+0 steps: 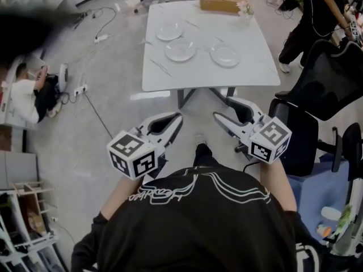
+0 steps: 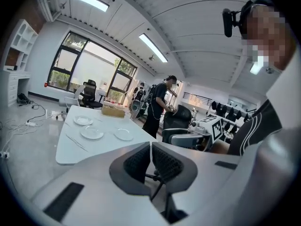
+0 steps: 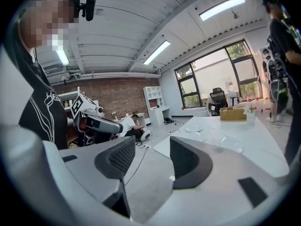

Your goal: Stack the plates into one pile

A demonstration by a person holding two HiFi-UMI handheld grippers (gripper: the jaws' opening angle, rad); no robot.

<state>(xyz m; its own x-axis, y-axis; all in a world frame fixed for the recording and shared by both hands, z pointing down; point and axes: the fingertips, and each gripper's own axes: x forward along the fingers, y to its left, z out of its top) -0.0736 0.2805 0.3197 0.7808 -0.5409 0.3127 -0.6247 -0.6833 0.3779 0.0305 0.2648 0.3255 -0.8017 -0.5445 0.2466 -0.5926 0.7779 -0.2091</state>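
Left gripper (image 1: 178, 118): fingers shut tip to tip, nothing between them.
Right gripper (image 1: 226, 110): fingers stand well apart. Only bare floor shows in the gap, and nothing is held.
Plates (image 1: 180, 50): three, clear and pale with faint rims. They lie singly and unstacked on the table (image 1: 249, 75), well ahead of both sets of fingertips.
Right gripper view: the plates (image 3: 193, 128) are faint discs beyond the right-hand finger, and their edges are hard to trace.
Wooden box (image 1: 220, 2): at the table's far edge, past the plates; contents unreadable.
Hands: hidden under the marker cubes and the wearer's dark top.
Head view, upper left: dark smear, nothing legible there.
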